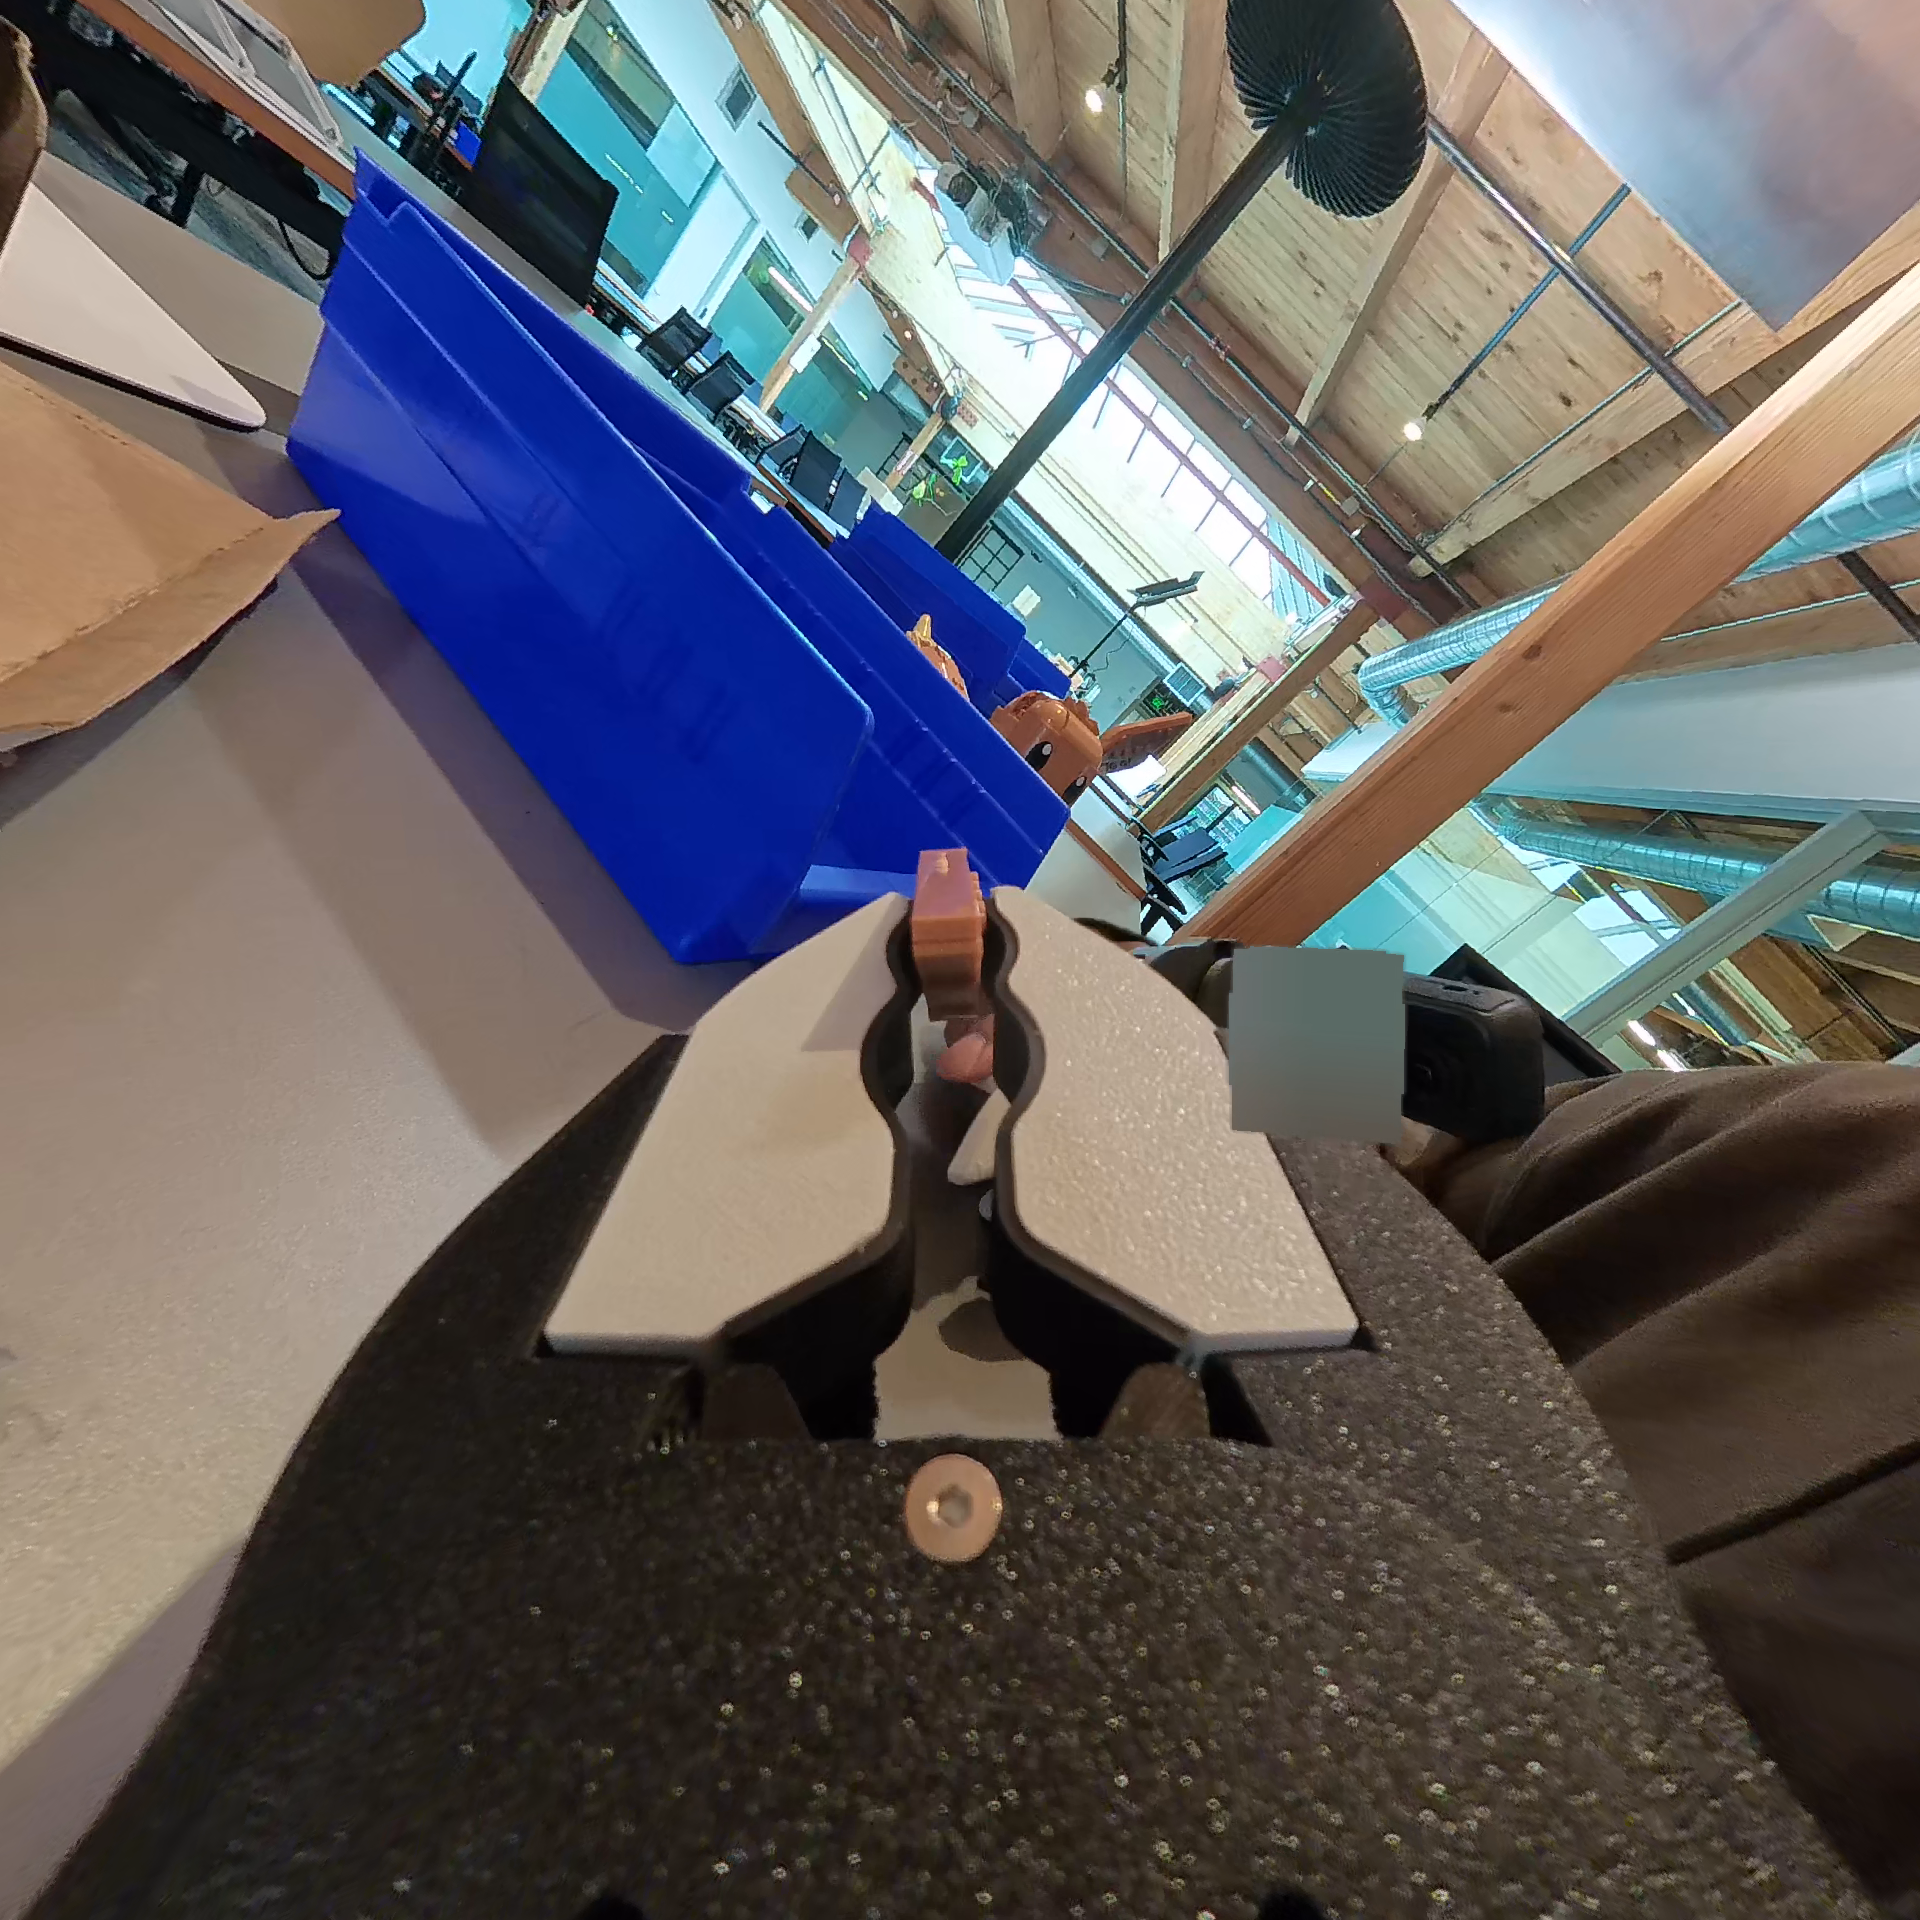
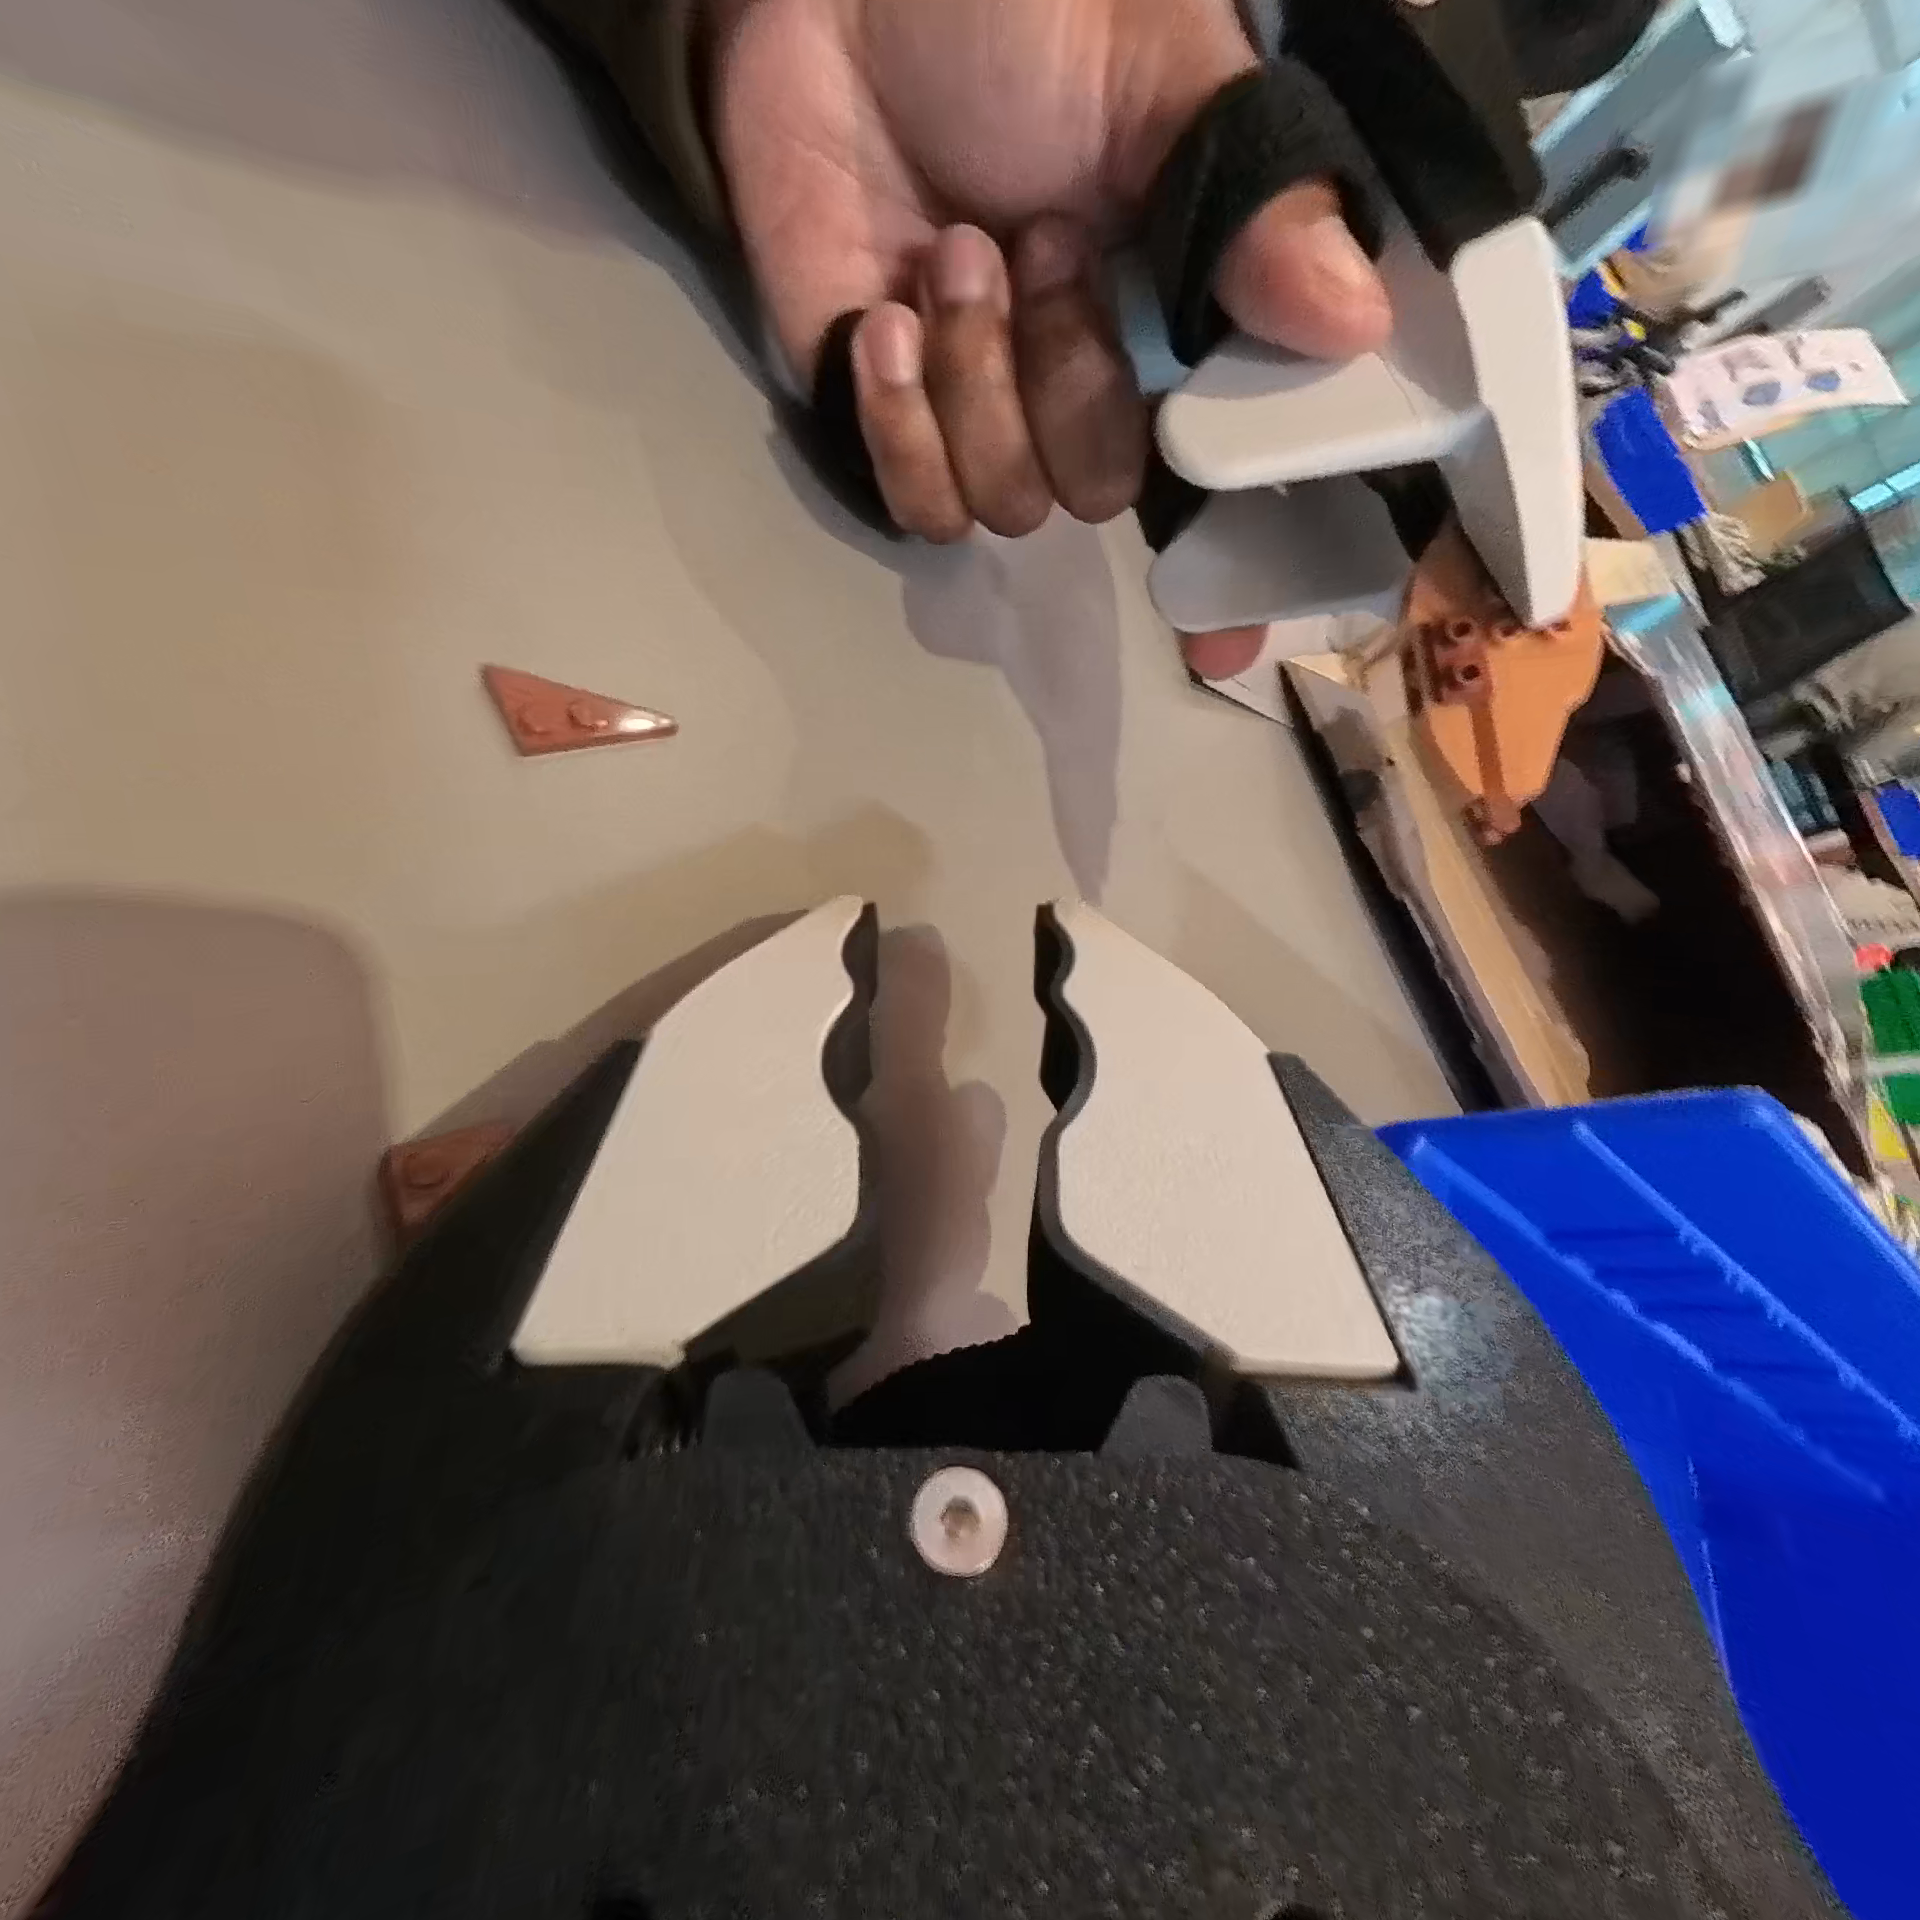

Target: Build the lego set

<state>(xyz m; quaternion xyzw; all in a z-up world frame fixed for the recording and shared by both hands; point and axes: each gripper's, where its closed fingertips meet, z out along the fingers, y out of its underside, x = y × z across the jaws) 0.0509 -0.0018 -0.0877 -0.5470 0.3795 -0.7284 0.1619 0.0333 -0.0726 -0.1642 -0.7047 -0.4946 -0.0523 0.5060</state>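
Observation:
My left gripper (image 1: 951,914) is shut on a small brown brick-built piece (image 1: 945,935), which sticks up out of the fingertips. The same gripper shows in the right wrist view (image 2: 1351,499), held by a hand (image 2: 987,312), with the brown and orange piece (image 2: 1496,686) at its tips beyond the table's edge. My right gripper (image 2: 956,920) is open and empty just above the grey table (image 2: 312,416). A brown triangular plate (image 2: 566,712) lies on the table ahead and to its left. Another brown plate (image 2: 431,1179) lies half hidden under its left side.
Blue plastic bins (image 1: 582,582) stand in a row on the table; a brown brick-built figure head (image 1: 1049,738) sits in one. One blue bin (image 2: 1683,1351) is close on the right gripper's right. Cardboard (image 1: 104,582) lies at the left. A brown sleeve (image 1: 1714,1299) is at the right. The left gripper's tips are roughly 11 centimetres from the right gripper's. Measured from the fingertips, the brown triangular plate (image 2: 566,712) is 6 centimetres or so from the right gripper and 15 centimetres from the left.

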